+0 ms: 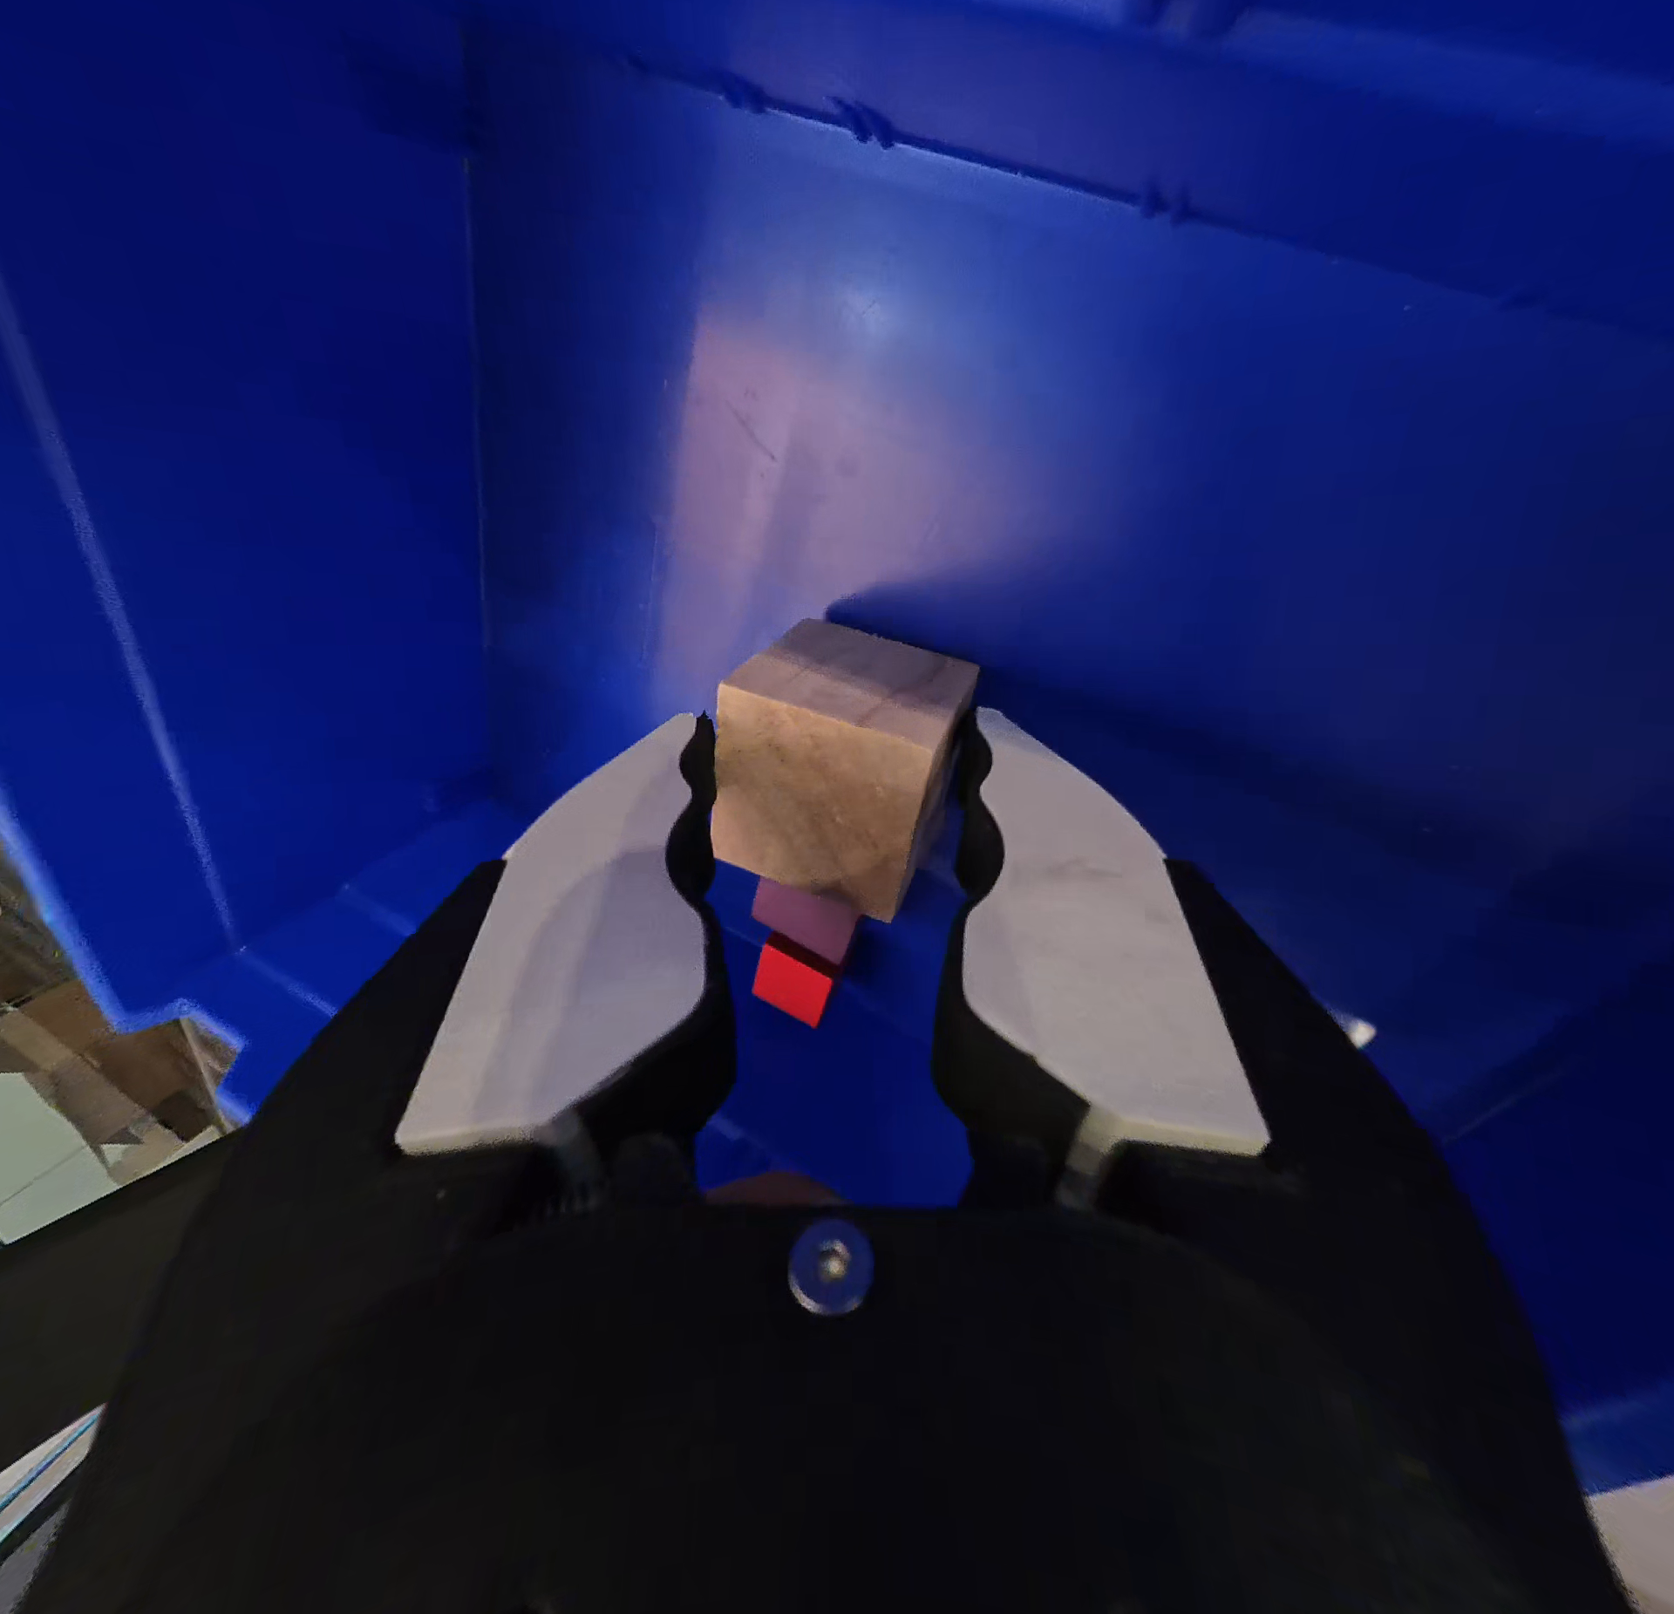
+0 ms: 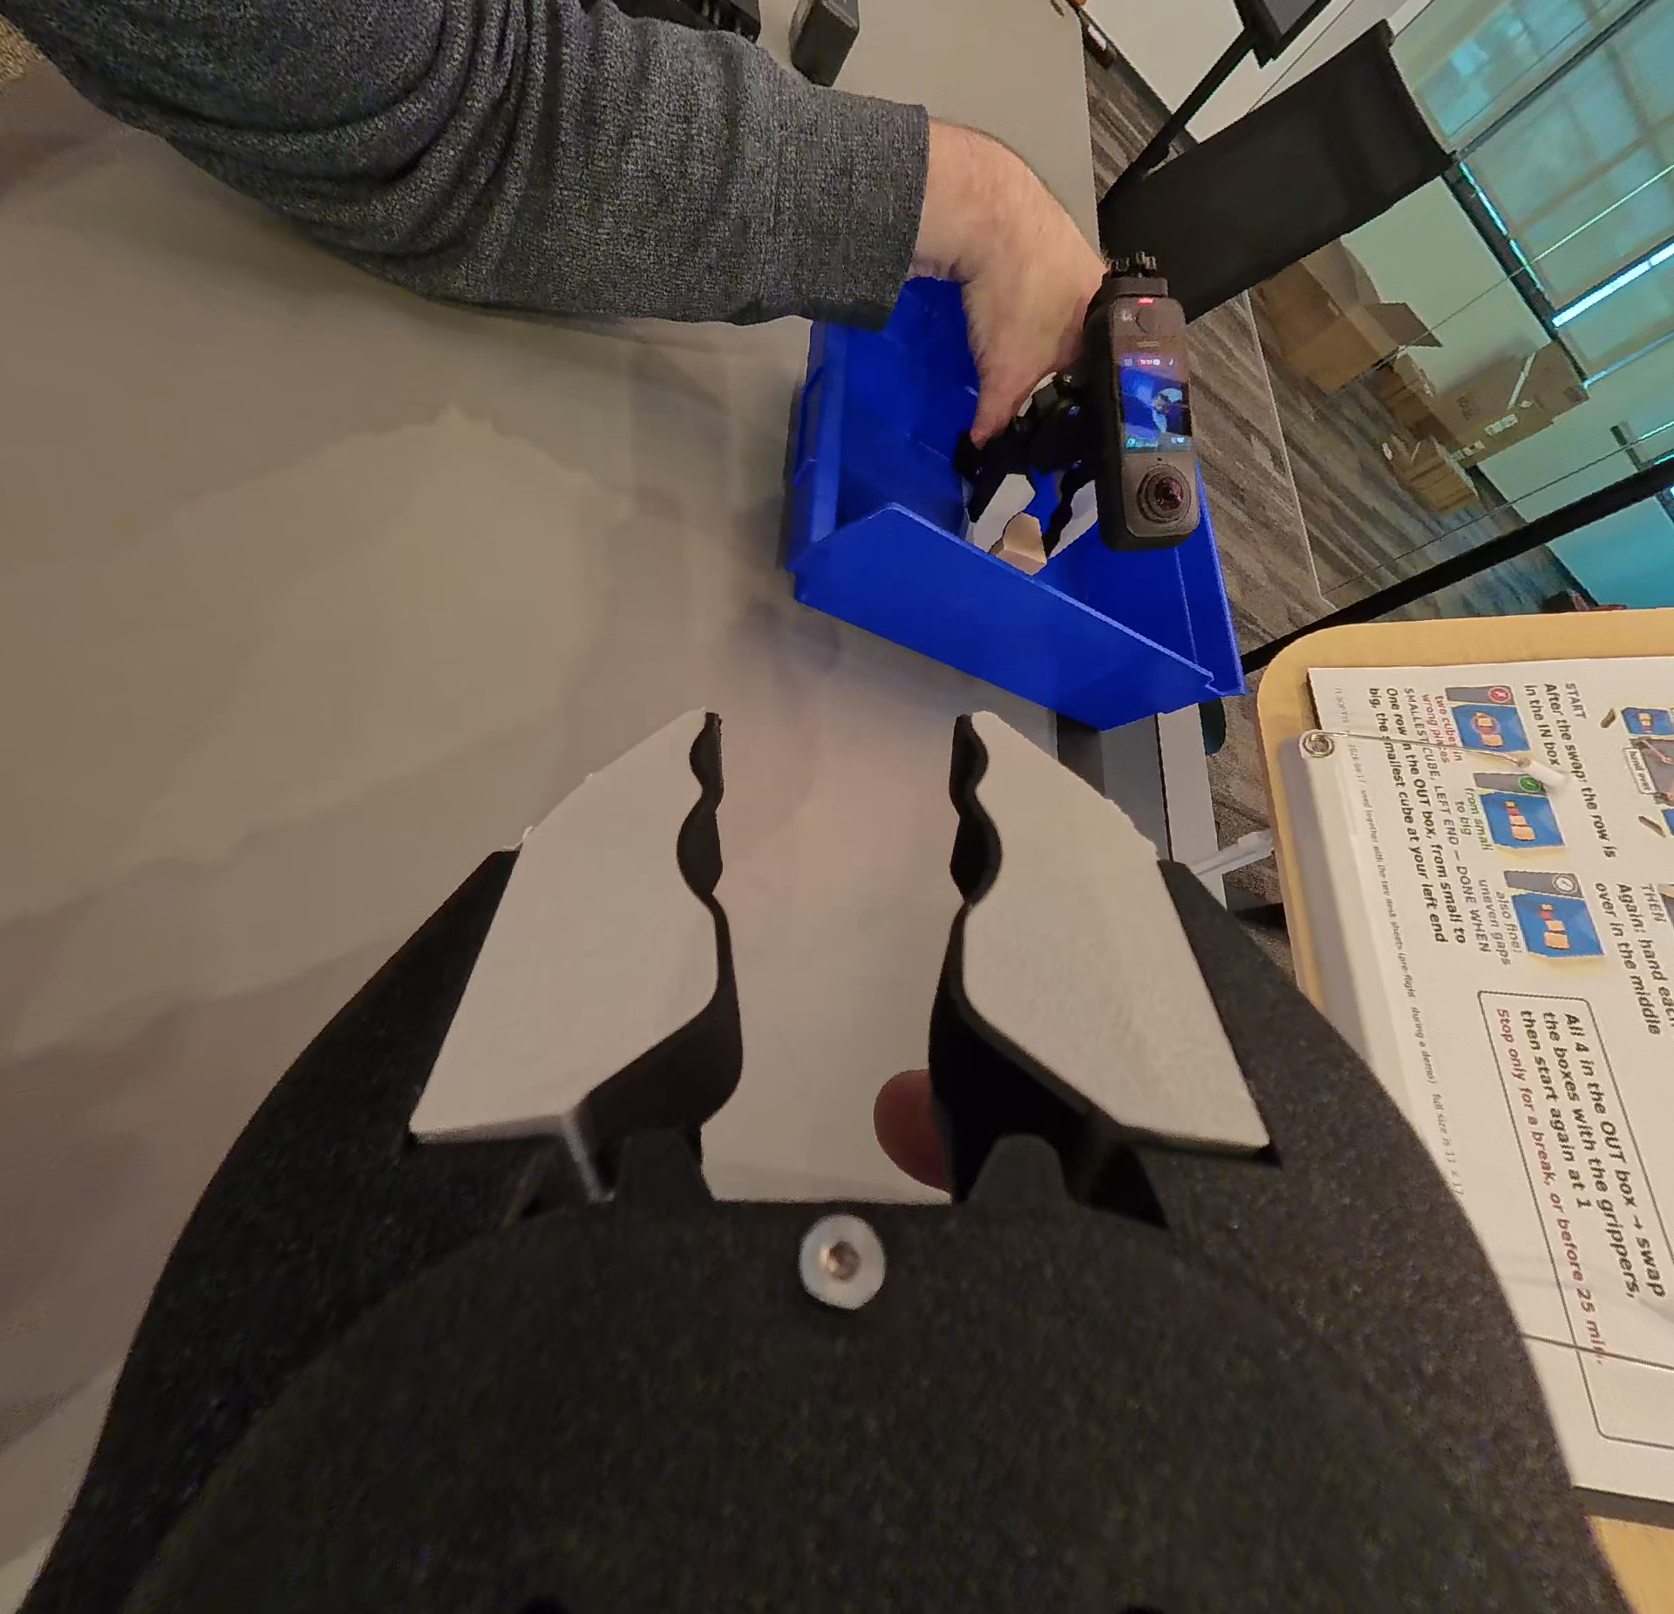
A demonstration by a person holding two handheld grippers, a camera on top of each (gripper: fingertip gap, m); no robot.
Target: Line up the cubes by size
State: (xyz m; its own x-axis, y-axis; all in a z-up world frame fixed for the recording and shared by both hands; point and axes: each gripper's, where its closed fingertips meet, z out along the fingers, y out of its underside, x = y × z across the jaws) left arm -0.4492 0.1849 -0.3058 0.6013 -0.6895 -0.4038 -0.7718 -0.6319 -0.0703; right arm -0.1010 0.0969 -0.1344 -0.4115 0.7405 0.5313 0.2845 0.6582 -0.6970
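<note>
My left gripper [image 1: 835, 728] is down inside the blue bin [image 1: 1178, 483], and its fingers [image 1: 589, 891] are clamped on the big wooden cube [image 1: 829, 778], one pad against each side face. The cube sits right at the fingertips, turned a bit so one corner edge points back at the camera, with the bin wall just beyond it. Below the cube, in the gap between the fingers, I can see a small purple cube [image 1: 806, 923] and, nearer the wrist, a smaller red cube [image 1: 793, 982] on the bin floor. They look close together, maybe touching, hard to say from here.

My right gripper [image 2: 835, 728] hangs over the grey desk [image 2: 362, 665] with its fingers [image 2: 598, 936] spread apart and only bare desk showing between them. Ahead of those fingertips and off to the right is the same blue bin [image 2: 996, 628], with the person's hand [image 2: 1005, 302] and grey sleeve [image 2: 543, 139] reaching into it. A printed sheet [image 2: 1495, 1027] lies further right on a wooden board [image 2: 1286, 692].
</note>
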